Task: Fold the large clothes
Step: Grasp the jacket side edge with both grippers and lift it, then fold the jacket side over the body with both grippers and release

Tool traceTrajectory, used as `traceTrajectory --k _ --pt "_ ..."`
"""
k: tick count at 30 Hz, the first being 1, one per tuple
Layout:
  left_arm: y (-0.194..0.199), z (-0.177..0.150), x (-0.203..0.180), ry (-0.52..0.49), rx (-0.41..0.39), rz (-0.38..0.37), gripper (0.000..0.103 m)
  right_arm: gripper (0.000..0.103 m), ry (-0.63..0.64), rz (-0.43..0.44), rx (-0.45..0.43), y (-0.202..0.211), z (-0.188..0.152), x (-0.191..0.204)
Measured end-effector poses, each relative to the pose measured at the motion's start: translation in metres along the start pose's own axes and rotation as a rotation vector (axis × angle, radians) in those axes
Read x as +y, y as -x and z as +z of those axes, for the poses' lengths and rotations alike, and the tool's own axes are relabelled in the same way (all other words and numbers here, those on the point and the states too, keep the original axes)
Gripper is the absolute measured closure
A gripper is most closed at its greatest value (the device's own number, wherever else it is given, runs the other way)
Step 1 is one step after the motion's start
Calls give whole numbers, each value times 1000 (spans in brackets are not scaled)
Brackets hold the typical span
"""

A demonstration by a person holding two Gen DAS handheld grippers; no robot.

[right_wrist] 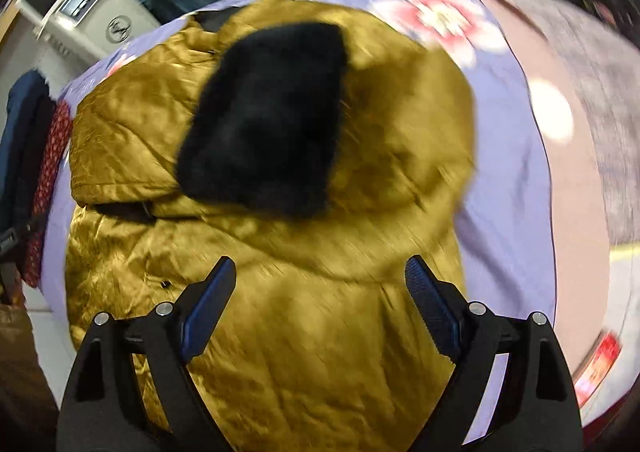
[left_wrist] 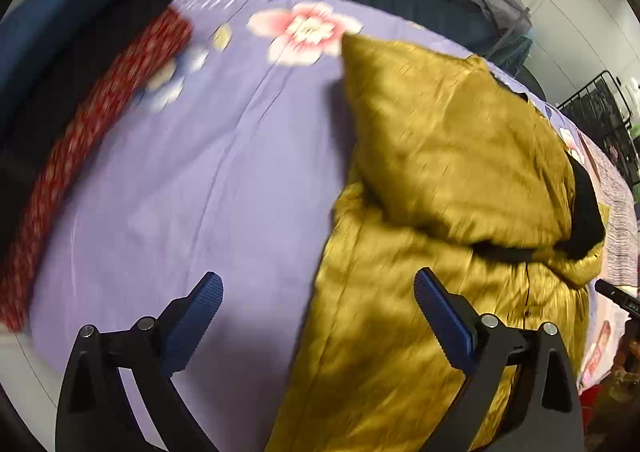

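Along the bed's left edge lies a red patterned cloth (left_wrist: 92, 140), with dark blue fabric (left_wrist: 60, 12) beyond it off the edge. The lilac flowered bedsheet (left_wrist: 192, 180) covers the bed, bare between that cloth and the coat.

The left gripper (left_wrist: 318, 312) hangs over the near part of the bed with its jaws spread wide and nothing between them; one blue pad sits above the sheet, the other above the coat's left border. It holds nothing.

The mustard-yellow padded coat (left_wrist: 432, 156) lies toward the middle and right of the bed, bunched, with a sleeve or flap folded over its body. Its black furry hood lining (right_wrist: 264, 120) faces up near the far edge.

The right gripper (right_wrist: 320, 292) hangs over the near part of the coat (right_wrist: 304, 352), jaws likewise wide apart and empty, pads clear of the fabric.

At the bed's right edge lies a pinkish-grey blanket (right_wrist: 580, 100). Both views are motion-blurred.
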State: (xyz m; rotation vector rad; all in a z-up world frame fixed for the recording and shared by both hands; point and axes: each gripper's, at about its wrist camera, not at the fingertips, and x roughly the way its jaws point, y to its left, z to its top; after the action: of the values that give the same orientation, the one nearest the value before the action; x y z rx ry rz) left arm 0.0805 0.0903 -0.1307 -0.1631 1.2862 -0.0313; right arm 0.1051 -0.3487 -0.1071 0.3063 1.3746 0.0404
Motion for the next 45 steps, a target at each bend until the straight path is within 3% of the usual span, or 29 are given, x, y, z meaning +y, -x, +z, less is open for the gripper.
traceTrajectory --k 5,7,10,16,20,24,26,27,28,29,32,37,40,42,45 --pt "-5 -34 20 38 73 -72 20 17 -126 73 52 6 -37 -59" --pt "-10 -47 24 46 116 -112 30 17 -158 99 68 5 -49 -74" --pt "-18 -60 26 36 162 -145 34 17 -196 121 105 -1 -69 -93" --pt "-36 -90 20 -55 282 -172 45 29 -189 165 210 -16 -108 -95" --pt "-48 -118 14 -126 367 -157 47 33 -163 179 292 -24 -141 -93" --pt "-47 -127 13 -131 359 -150 47 33 -149 202 331 -27 -163 -92" --pt "-47 -127 13 -123 366 -151 54 40 -144 194 335 -27 -164 -91" --pt "-46 -127 10 -125 377 -161 63 43 -147 194 342 -28 -164 -91" --pt "-46 -127 6 -130 386 -162 68 51 -152 203 347 -28 -164 -91" --pt "-45 -128 3 -140 398 -159 70 61 -153 214 352 -29 -164 -90" --pt "-42 -127 -4 -144 422 -158 77 74 -151 274 371 -29 -166 -84" --pt "-41 -125 -16 -138 429 -152 87 83 -147 334 380 -22 -168 -68" --pt "-39 -119 -20 -93 447 -166 92 87 -176 415 354 -13 -158 -58" --pt "-30 -106 -28 -70 424 -223 93 88 -176 479 320 -3 -143 -45" --pt "-7 -75 -45 -78 322 -267 94 89 -157 542 241 18 -113 -31"
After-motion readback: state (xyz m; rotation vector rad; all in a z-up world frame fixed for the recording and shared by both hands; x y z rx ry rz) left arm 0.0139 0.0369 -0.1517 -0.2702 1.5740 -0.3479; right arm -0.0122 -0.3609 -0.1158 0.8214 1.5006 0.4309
